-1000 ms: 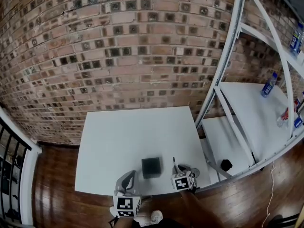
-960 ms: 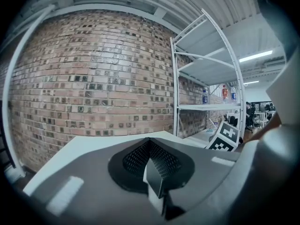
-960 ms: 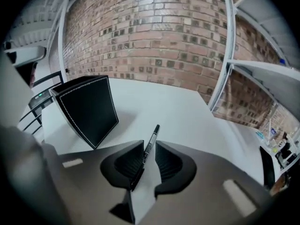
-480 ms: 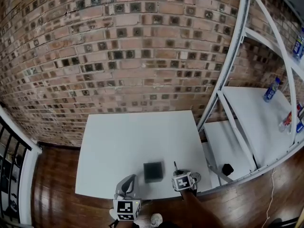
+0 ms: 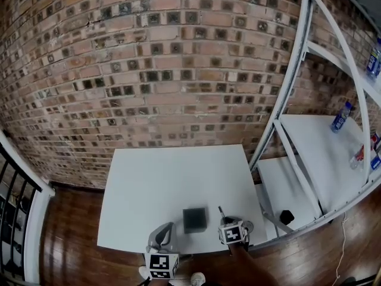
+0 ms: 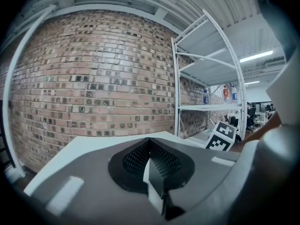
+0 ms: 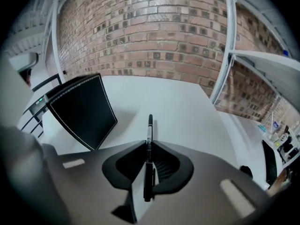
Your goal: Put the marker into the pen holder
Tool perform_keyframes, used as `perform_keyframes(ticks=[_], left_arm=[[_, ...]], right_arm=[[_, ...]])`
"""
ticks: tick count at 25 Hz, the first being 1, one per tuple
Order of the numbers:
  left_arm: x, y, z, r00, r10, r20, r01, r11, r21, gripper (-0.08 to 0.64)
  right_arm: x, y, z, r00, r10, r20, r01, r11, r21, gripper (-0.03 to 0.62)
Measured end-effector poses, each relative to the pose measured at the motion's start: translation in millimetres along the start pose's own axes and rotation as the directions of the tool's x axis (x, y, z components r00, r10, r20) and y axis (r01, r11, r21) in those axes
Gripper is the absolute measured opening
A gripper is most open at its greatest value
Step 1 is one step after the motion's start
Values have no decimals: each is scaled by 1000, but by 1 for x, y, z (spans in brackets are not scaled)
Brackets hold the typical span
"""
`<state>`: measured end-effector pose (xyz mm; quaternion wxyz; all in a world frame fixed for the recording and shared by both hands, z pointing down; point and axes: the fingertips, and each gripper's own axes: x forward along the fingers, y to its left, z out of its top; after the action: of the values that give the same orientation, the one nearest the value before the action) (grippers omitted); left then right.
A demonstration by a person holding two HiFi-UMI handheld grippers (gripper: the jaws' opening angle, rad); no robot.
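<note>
One hand-held gripper [image 7: 149,149], just-closed on marker [image 7: 150,128]

No readable word, brand or number found. Only black-and-white square patterns carried on the cubes [image 5: 162,266] of the left gripper [image 5: 164,230] and right gripper [image 5: 224,218]; bottle [image 5: 340,117] labels, far right of the right gripper, too small to read.

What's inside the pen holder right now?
Nothing sticks out of the pen holder; its dark interior hides the bottom. The right tool has just been closing its jaws on the marker, outside it.
</note>
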<state>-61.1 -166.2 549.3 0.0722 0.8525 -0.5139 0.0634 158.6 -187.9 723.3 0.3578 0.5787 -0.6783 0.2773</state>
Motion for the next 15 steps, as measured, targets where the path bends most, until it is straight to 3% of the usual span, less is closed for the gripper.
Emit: perform_keyframes(ticks=[3, 8, 11, 15], left_arm=[[-1, -2, 0, 1000, -6, 3, 6, 1000, 1, 12], [-3, -7, 3, 1000, -17, 13, 17, 1000, 8, 14], [-5, -8, 8, 1000, -18, 23, 18, 1000, 11, 12], [-8, -6, 17, 999, -15, 44, 14, 1000, 19, 12]], right_arm=[[-24, 6, 30, 991, -2, 131, 4, 1000, -14, 44], [-74, 10, 71, 942, -40, 334, 40, 999, 7, 44], [-104, 17, 93, 898, -51, 436, 45, 999, 26, 44], [-141, 33, 121, 820, -53, 569, 52, 998, 19, 44]])
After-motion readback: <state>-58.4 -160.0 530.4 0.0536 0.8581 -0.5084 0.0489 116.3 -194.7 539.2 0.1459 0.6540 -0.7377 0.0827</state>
